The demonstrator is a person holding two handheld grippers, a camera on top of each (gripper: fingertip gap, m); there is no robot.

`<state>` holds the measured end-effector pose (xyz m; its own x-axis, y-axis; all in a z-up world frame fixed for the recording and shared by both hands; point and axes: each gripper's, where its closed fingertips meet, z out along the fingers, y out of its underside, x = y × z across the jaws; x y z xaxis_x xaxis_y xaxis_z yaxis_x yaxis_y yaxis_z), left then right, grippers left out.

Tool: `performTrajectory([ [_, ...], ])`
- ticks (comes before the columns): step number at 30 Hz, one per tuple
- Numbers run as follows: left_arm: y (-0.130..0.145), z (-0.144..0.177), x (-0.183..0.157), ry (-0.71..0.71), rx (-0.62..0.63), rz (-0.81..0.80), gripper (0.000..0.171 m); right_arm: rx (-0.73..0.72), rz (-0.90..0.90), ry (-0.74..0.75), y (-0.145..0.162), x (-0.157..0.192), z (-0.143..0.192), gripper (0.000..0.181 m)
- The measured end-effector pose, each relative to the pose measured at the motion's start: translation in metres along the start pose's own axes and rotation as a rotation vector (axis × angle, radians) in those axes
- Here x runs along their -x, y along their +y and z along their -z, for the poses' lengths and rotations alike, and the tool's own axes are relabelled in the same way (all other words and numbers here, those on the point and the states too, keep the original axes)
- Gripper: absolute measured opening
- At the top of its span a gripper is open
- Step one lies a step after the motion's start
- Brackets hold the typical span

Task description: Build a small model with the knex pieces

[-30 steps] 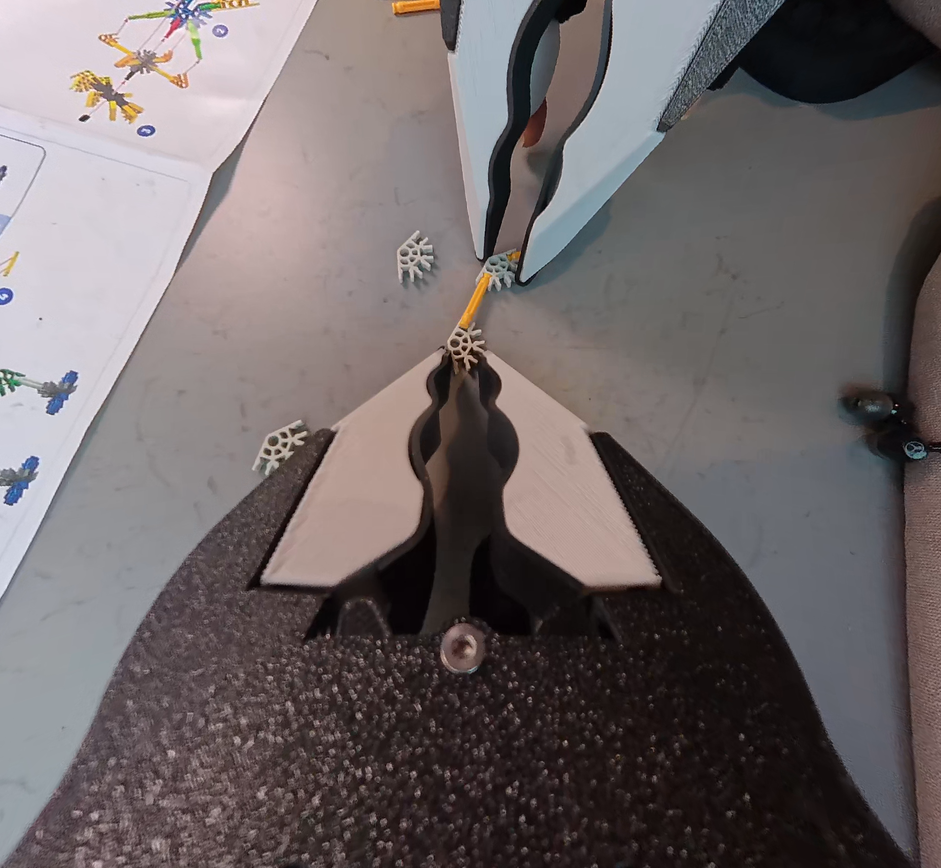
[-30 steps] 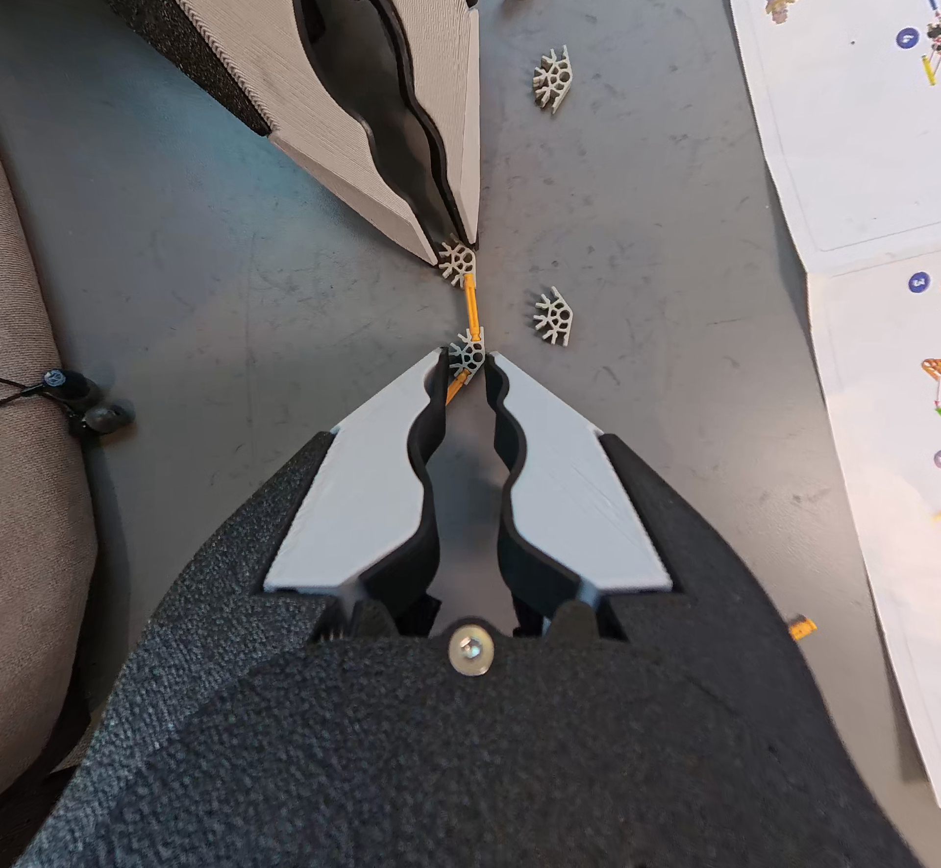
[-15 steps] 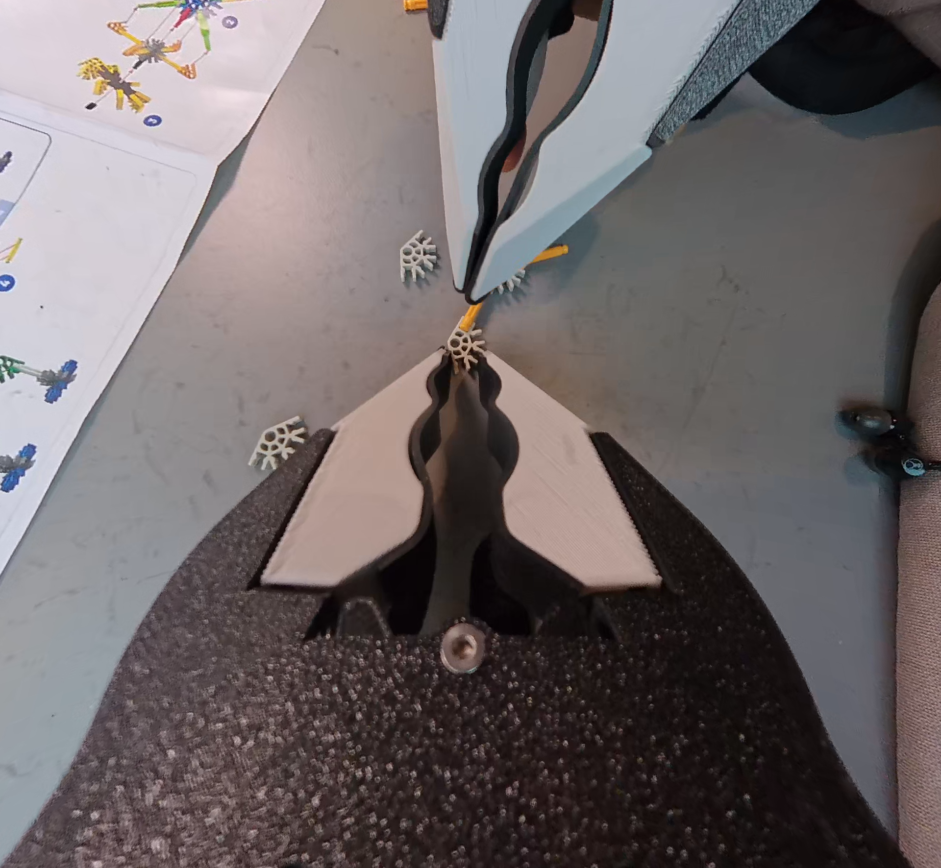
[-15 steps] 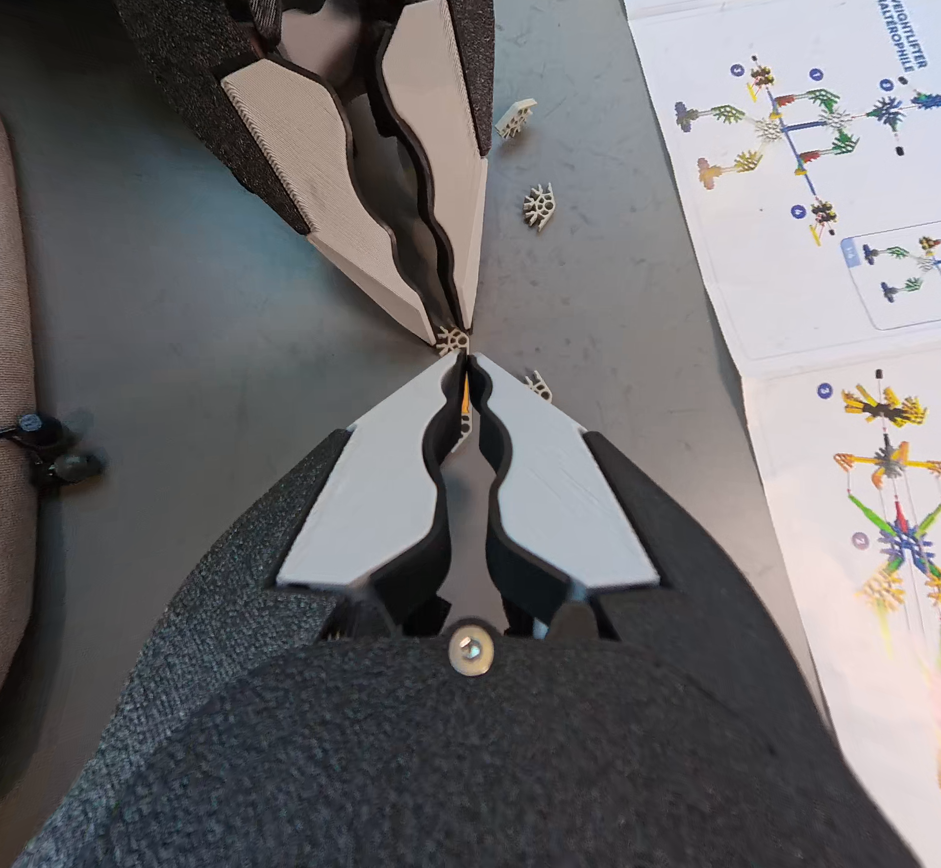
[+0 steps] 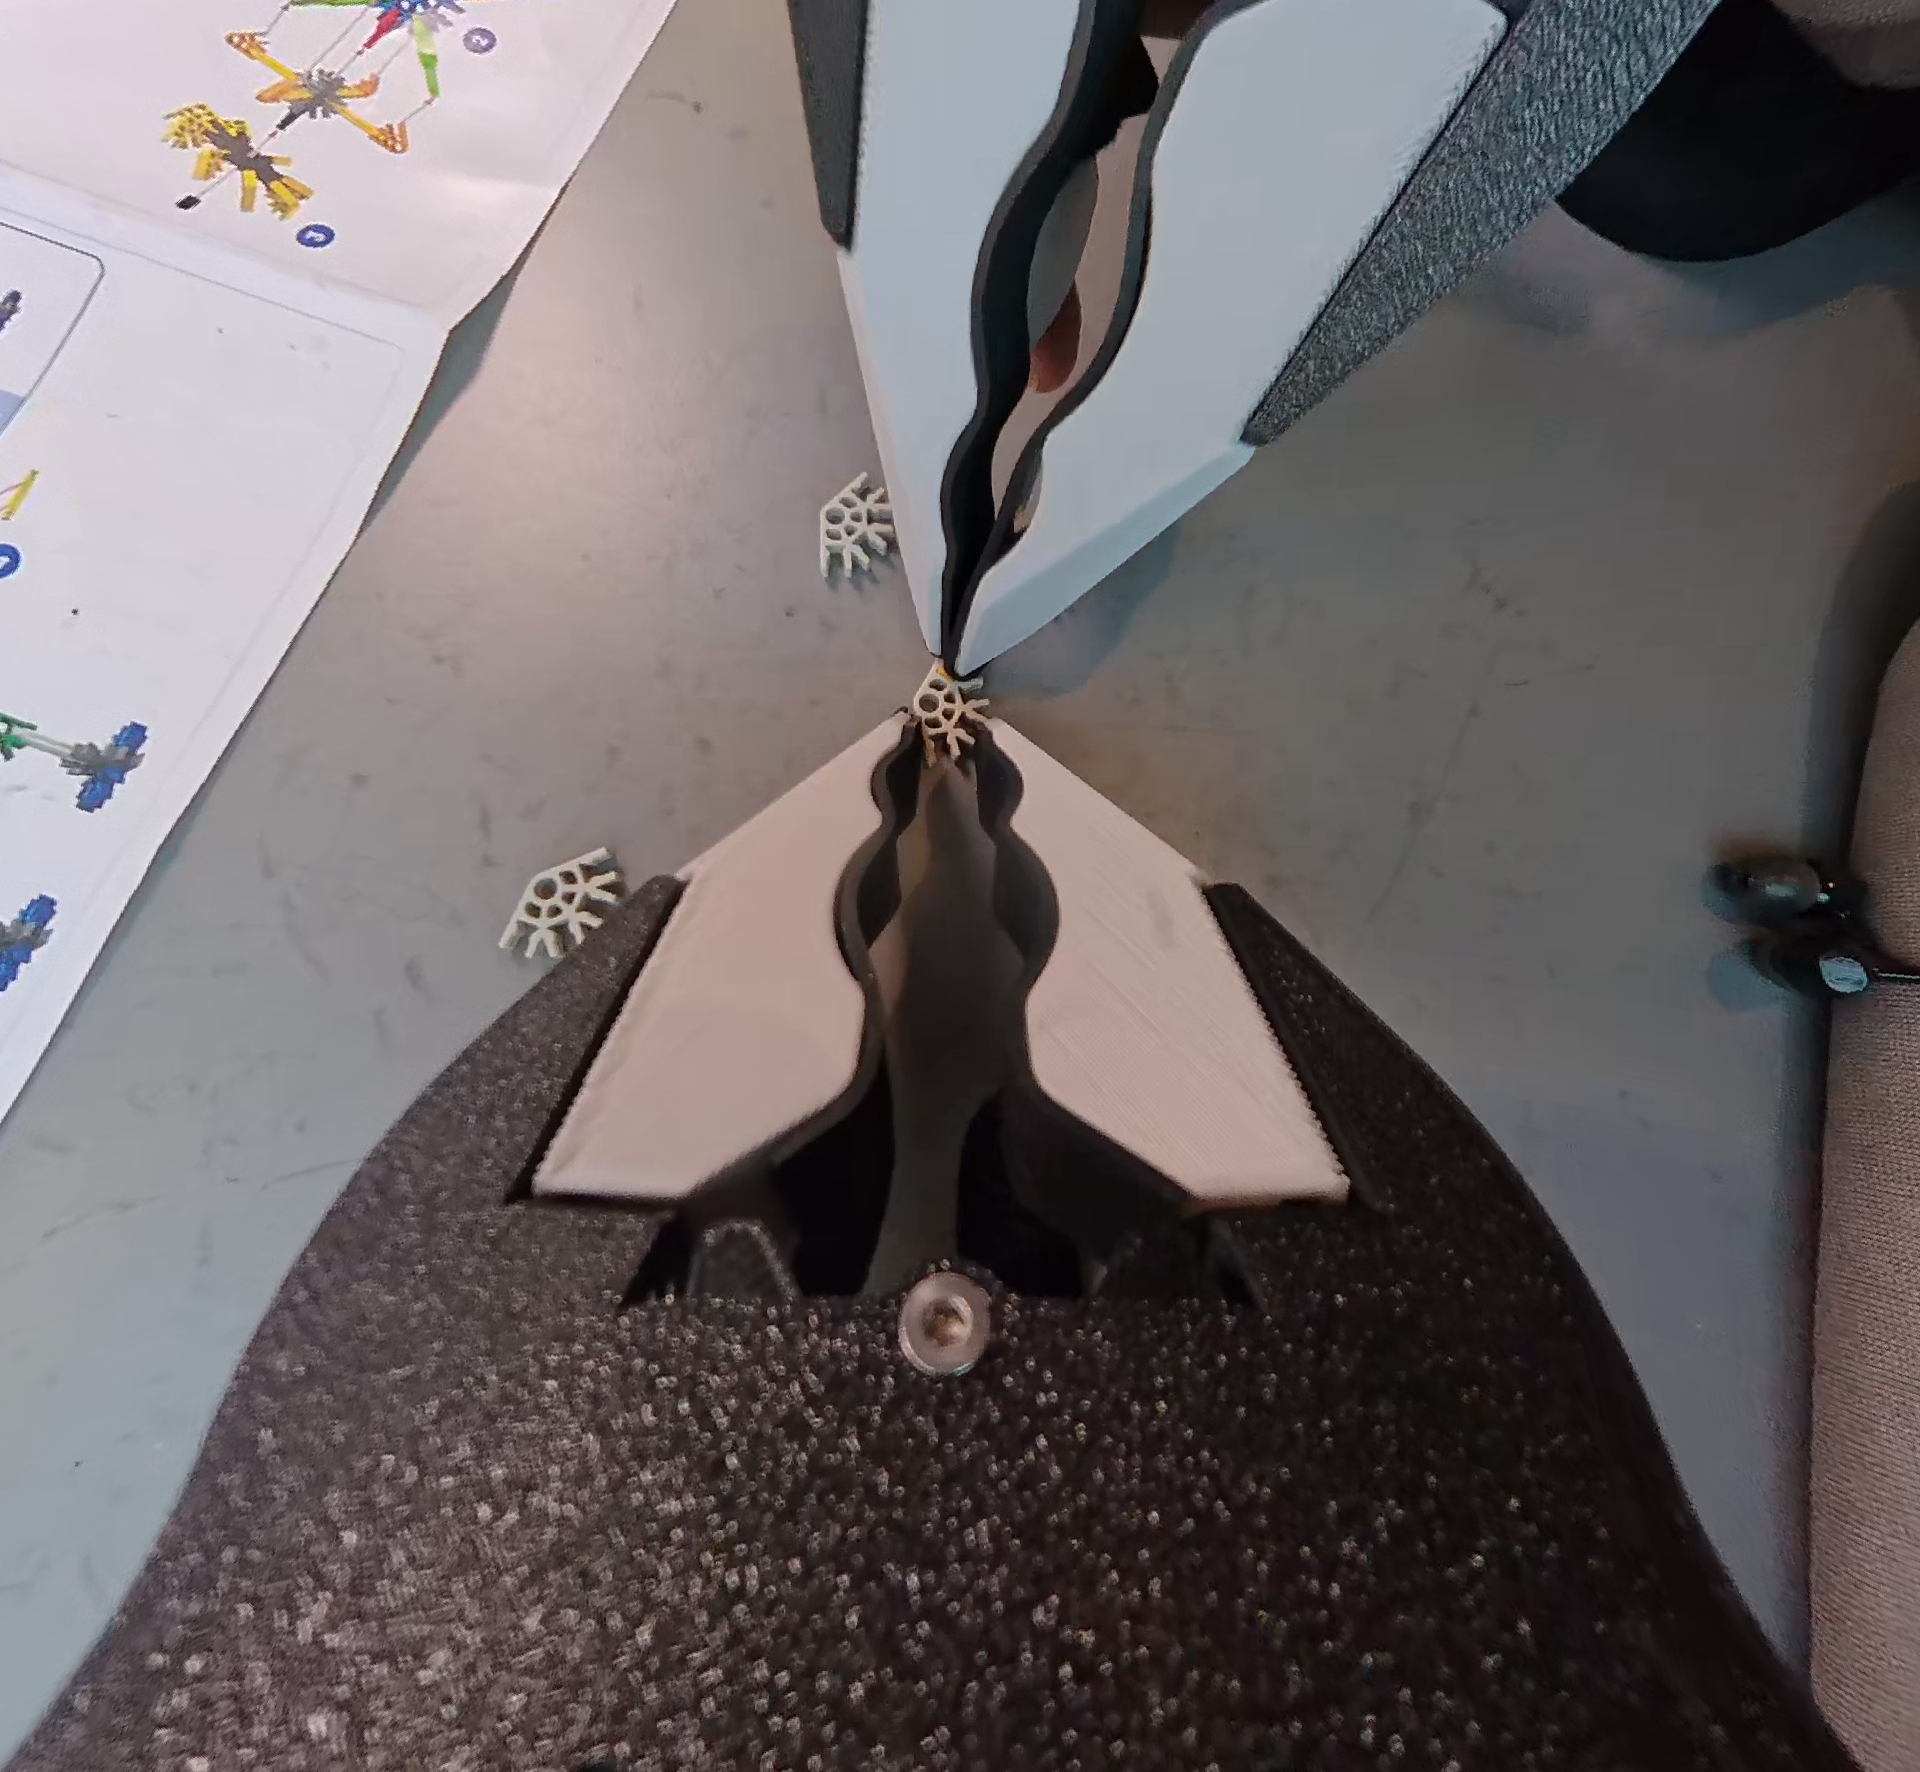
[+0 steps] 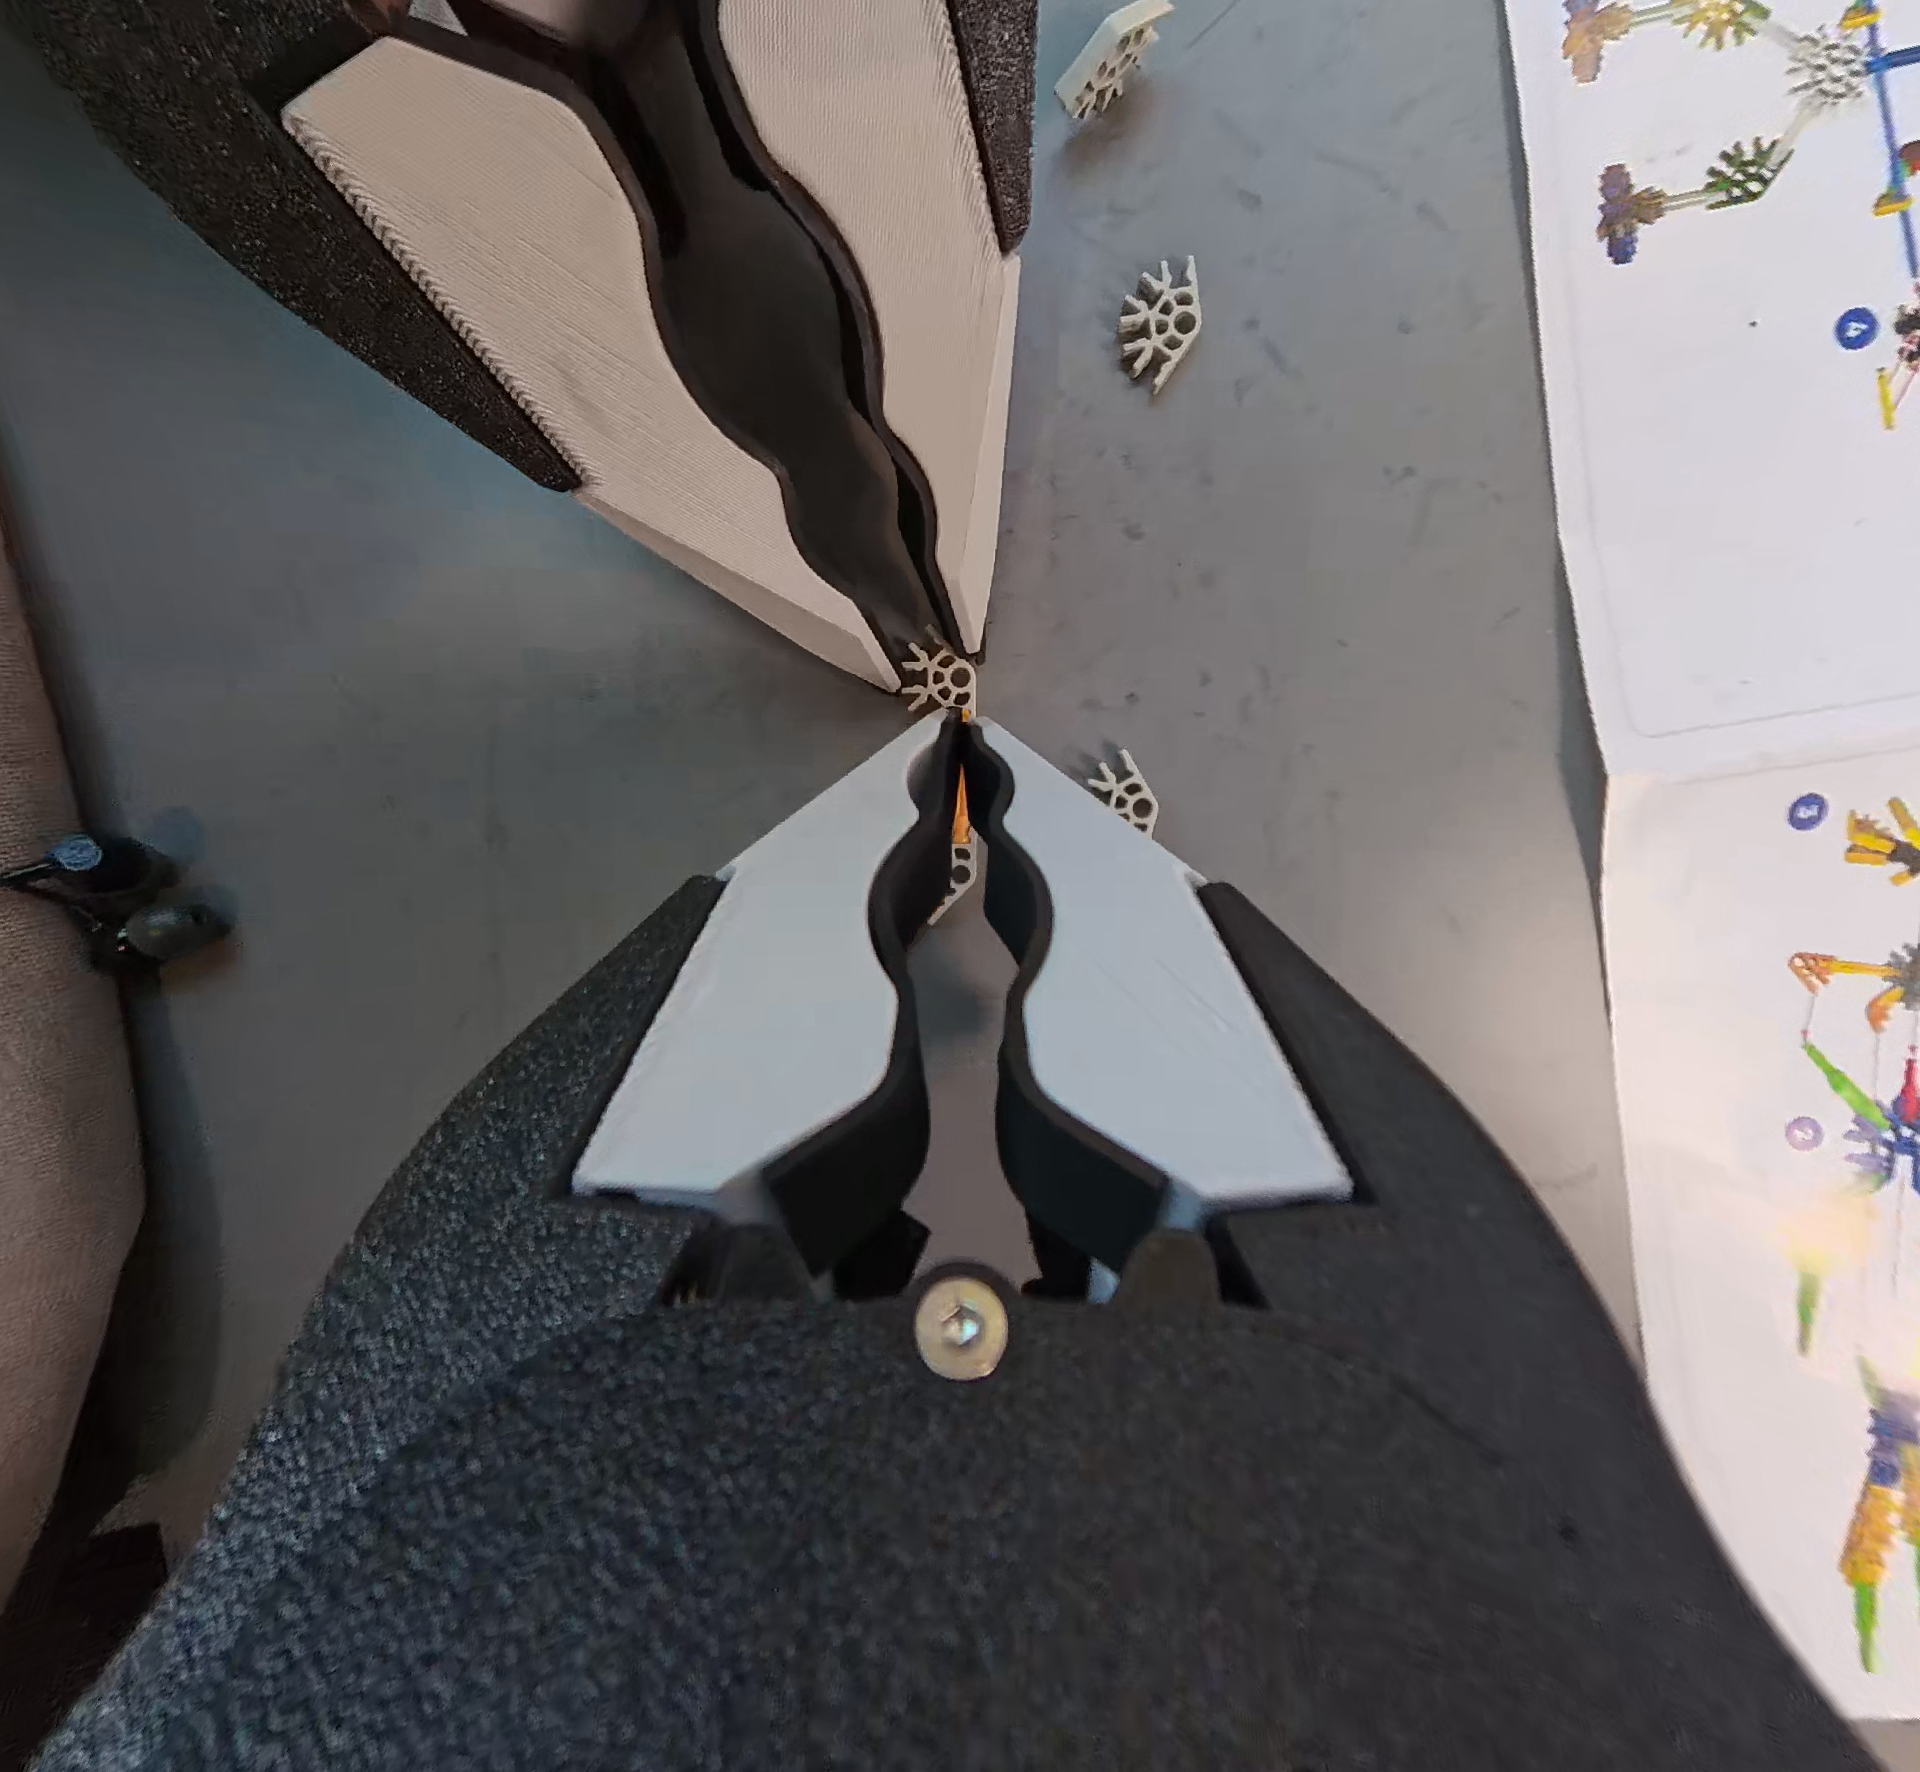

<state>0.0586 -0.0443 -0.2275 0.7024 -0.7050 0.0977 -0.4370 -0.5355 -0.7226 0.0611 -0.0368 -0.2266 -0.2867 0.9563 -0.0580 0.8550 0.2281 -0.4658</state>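
My left gripper (image 5: 940,735) is shut on a small grey snowflake-shaped connector (image 5: 948,712), held just above the grey table (image 5: 1351,683). My right gripper (image 6: 958,733) is shut on a thin orange rod (image 6: 960,803). Another grey connector (image 6: 961,875) sits on the rod's near end, between the fingers. The two grippers meet tip to tip. In the left wrist view the right gripper (image 5: 951,668) comes down from the top. In the right wrist view the left gripper (image 6: 935,652) holds its connector (image 6: 940,678) at the rod's far end.
Loose grey connectors (image 5: 854,527) (image 5: 561,901) lie on the table beside the grippers, and they also show in the right wrist view (image 6: 1162,325) (image 6: 1110,60) (image 6: 1127,792). White instruction sheets (image 5: 208,372) (image 6: 1745,475) cover one side. Black earbuds (image 5: 1787,922) lie by beige fabric (image 5: 1881,1203). Left and right tips are no more than a few centimetres apart.
The right gripper has shifted from the far connector onto the rod and closed in on the left gripper. The orange rod, earlier bare between the tips, is now mostly hidden.
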Motion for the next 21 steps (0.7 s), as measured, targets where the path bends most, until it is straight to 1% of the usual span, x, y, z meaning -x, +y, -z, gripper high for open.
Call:
performTrajectory([
  [4, 0.000, 0.000, 0.000, 0.000, -0.002, 0.000, 0.010, 0.081, 0.063, -0.006, 0.000, 0.000, -0.001, 0.000],
  [6, 0.000, 0.000, 0.000, 0.006, -0.004, 0.002, 0.010, 0.096, 0.074, -0.009, 0.000, 0.000, -0.001, 0.000],
  [10, 0.000, 0.000, 0.000, 0.014, -0.008, -0.006, 0.010, 0.112, 0.114, 0.038, -0.001, 0.000, -0.001, 0.000],
  [11, 0.001, 0.000, 0.000, 0.014, -0.006, -0.011, 0.010, 0.087, 0.105, 0.040, -0.001, 0.000, -0.001, 0.000],
  [14, 0.001, 0.000, 0.000, 0.016, -0.002, -0.017, 0.010, -0.053, 0.066, -0.006, -0.001, -0.001, 0.001, 0.001],
  [15, 0.001, 0.000, 0.000, 0.015, -0.002, -0.022, 0.010, -0.087, 0.036, -0.033, 0.001, 0.000, 0.005, 0.011],
  [16, 0.001, 0.000, 0.000, 0.014, -0.003, -0.026, 0.010, -0.112, 0.017, -0.040, 0.001, -0.002, 0.012, 0.015],
  [19, 0.001, 0.000, 0.000, 0.015, -0.005, -0.029, 0.010, -0.174, 0.025, 0.013, 0.001, -0.011, 0.033, 0.015],
  [21, 0.001, 0.000, 0.000, 0.015, -0.006, -0.036, 0.010, -0.176, 0.032, 0.009, 0.006, -0.010, 0.032, 0.015],
])
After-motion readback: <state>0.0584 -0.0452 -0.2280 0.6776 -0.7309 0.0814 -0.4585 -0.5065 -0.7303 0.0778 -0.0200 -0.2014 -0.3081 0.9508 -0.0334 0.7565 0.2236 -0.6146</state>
